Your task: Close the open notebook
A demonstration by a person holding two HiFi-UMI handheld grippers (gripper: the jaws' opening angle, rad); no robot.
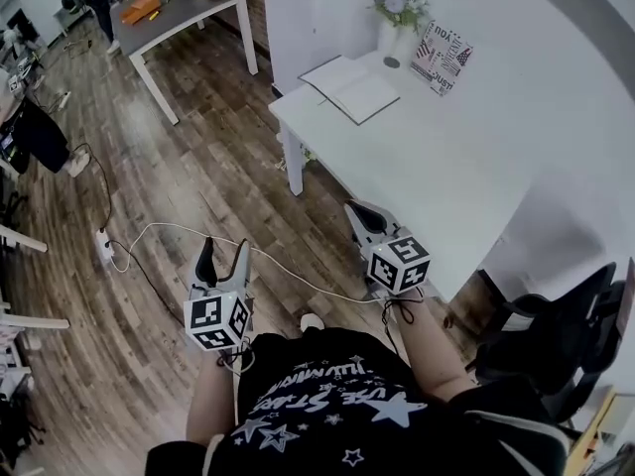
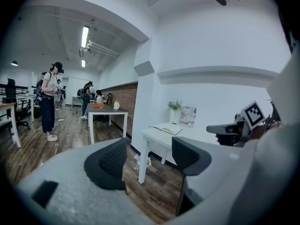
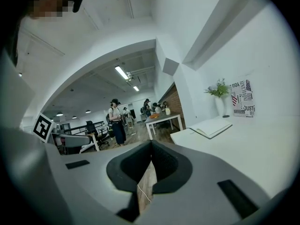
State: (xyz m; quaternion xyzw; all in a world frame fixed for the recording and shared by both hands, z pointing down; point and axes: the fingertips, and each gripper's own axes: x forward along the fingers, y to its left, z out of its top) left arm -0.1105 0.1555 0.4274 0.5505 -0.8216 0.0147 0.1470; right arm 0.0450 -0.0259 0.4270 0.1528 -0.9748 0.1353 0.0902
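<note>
Head view is showing the open white-paged notebook (image 1: 350, 88) lying flat at the far corner of the long white table (image 1: 446, 186), well apart from both tools, which are hanging low at the table's near end, probably because the approach is only beginning. The left gripper (image 1: 223, 251) is standing off the table's edge with its dark jaws wide apart and empty, while the right gripper (image 1: 365, 216) is pointing along the table's near corner, jaws together on nothing. The notebook's cover and binding are looking too small to make out.
</note>
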